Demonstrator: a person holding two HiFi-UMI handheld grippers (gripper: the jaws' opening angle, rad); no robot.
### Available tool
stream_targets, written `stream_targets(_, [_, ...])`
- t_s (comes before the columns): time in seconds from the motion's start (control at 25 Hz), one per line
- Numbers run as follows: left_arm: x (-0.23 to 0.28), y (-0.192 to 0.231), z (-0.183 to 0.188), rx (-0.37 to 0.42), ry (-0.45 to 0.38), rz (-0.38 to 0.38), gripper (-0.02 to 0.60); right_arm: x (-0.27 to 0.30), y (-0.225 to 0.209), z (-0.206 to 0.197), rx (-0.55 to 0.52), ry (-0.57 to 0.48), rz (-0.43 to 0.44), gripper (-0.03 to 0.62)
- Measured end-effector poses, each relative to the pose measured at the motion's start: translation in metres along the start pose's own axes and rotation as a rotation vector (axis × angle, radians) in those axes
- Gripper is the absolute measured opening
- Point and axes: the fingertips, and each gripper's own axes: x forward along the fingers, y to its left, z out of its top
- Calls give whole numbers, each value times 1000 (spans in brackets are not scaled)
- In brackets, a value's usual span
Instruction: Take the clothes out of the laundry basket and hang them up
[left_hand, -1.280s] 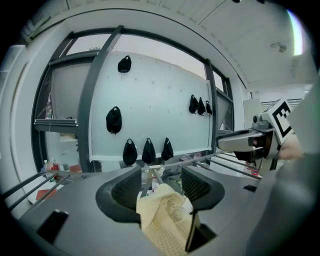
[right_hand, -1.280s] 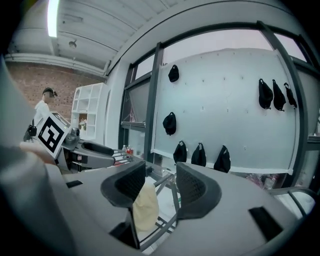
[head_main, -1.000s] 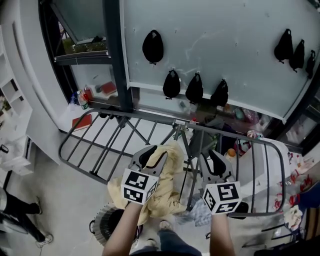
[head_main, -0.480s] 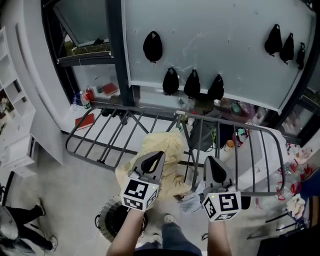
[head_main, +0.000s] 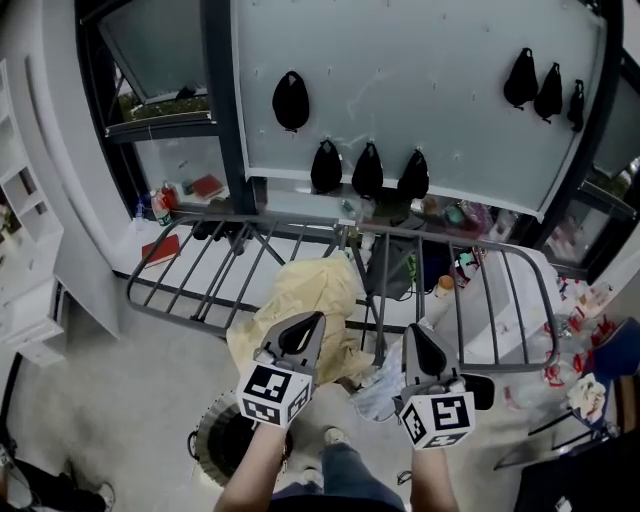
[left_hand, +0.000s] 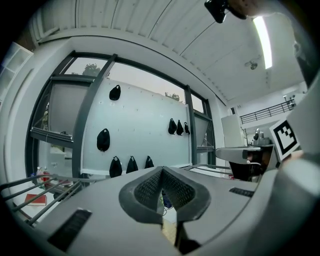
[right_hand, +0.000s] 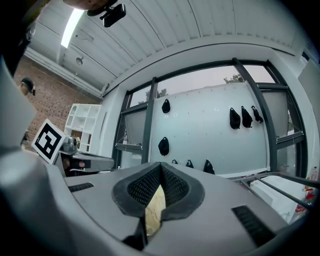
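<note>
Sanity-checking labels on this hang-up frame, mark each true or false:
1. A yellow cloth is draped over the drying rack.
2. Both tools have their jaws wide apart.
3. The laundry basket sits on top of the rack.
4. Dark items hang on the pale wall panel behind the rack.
1. True: the yellow cloth lies draped over the drying rack.
2. False: the left tool and the right tool are both shut, tips together, with nothing held.
3. False: the laundry basket stands on the floor, below the left tool.
4. True: dark items hang on that panel.
</note>
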Motion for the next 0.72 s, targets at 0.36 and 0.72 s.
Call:
stream_targets(0.36, [1,-11,-4,-11,8,-11,18,-9,-12,1,4,-7,-9,0])
stream_targets(0.72, [6,-17,-8,-14,21,-14,20,-12,-20,-2,4,-1,-7,0])
